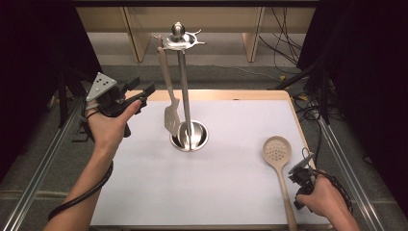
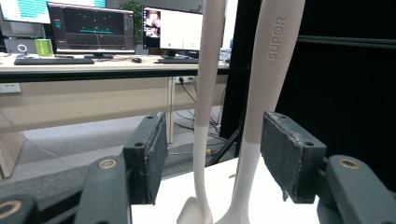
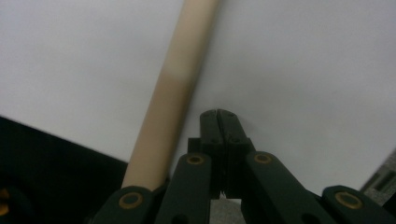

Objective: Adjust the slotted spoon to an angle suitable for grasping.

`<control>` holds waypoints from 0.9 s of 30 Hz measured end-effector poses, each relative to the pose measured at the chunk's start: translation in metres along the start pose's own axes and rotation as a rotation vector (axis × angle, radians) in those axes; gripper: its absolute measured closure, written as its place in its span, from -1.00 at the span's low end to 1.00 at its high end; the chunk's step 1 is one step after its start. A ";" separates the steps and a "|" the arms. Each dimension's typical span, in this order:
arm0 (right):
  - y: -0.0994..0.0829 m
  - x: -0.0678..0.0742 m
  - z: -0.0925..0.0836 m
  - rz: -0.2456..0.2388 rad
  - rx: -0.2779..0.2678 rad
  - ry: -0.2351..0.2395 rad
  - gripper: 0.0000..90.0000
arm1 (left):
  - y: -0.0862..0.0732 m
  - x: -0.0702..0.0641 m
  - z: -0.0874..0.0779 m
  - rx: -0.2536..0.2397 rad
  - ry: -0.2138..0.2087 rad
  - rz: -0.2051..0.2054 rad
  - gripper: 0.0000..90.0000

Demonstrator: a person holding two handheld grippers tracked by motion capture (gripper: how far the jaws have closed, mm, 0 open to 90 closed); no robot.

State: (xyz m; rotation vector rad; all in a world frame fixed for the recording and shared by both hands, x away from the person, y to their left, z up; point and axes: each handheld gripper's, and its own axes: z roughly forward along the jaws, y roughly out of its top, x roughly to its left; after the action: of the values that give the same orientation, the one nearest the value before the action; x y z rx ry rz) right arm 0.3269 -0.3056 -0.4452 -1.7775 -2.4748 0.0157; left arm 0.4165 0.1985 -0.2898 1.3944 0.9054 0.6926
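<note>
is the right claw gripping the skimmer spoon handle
Apart. In the right gripper view the right claw has its jaws shut on each other with nothing between them, and the skimmer spoon handle runs past outside the left jaw rather than between the pads.

High view: fixed above the near edge of the bench [image 1: 231, 192], looking forward and down, far off. Left claw [image 2: 212, 156] view: level, facing the room's desks, very close to two hanging utensil handles; shares the utensil stand [image 1: 184, 86] area with the high view. Right claw [image 3: 218, 116] view: pointing down, close on the skimmer [image 1: 279, 163] handle.
</note>
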 end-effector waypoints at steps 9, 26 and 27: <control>0.002 0.015 0.006 -0.016 0.051 0.005 1.00 | 0.003 -0.003 0.002 -0.010 -0.015 0.003 -0.10; 0.042 0.070 0.008 -0.157 -0.044 0.144 1.00 | 0.004 -0.001 0.000 -0.017 -0.009 -0.001 -0.10; 0.046 0.070 0.010 -0.216 -0.090 0.125 1.00 | 0.004 -0.001 -0.001 -0.018 -0.008 -0.004 -0.10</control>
State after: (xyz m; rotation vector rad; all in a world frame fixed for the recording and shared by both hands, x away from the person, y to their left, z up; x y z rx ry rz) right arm 0.3475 -0.2237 -0.4530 -1.4809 -2.5968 -0.2182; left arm 0.4161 0.1985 -0.2858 1.3787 0.8933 0.6905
